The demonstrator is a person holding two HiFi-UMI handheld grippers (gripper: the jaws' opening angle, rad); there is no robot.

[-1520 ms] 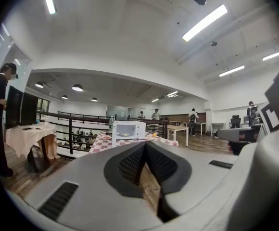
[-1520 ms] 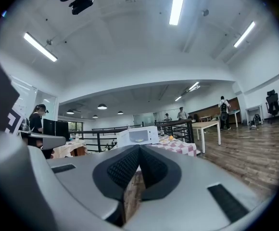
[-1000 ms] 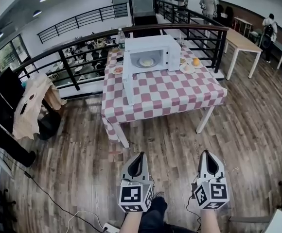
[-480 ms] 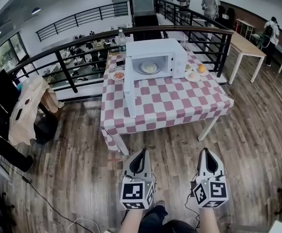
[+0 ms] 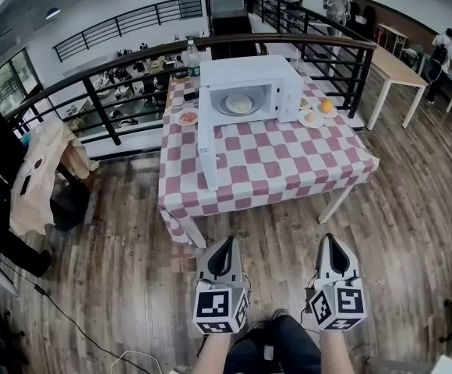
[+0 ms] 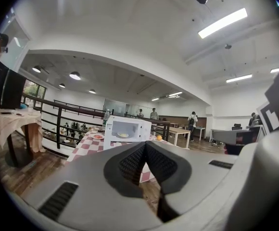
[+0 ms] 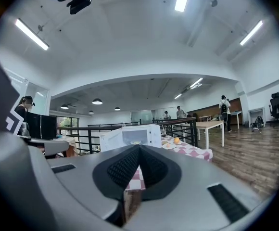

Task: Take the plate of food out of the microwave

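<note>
A white microwave (image 5: 245,92) stands at the far side of a table with a red-and-white checked cloth (image 5: 265,158). Its door (image 5: 206,142) hangs open to the left. A plate of food (image 5: 238,104) lies inside the cavity. Both grippers hover over the wooden floor well short of the table, pointing at it. My left gripper (image 5: 227,242) is shut with nothing in it, and so is my right gripper (image 5: 329,239). In the left gripper view the microwave (image 6: 125,134) shows above the closed jaws; in the right gripper view the microwave (image 7: 132,137) sits likewise.
Small plates of food (image 5: 187,118) (image 5: 310,118), an orange (image 5: 326,106) and a bottle (image 5: 193,57) stand around the microwave. A black railing (image 5: 117,65) runs behind the table. A cloth-draped stand (image 5: 43,170) is at the left. People stand at the far back.
The view has moved closer to the table and shifted slightly; the microwave now appears a little larger and nearer. Both grippers stay shut and hold the same place in the view.
</note>
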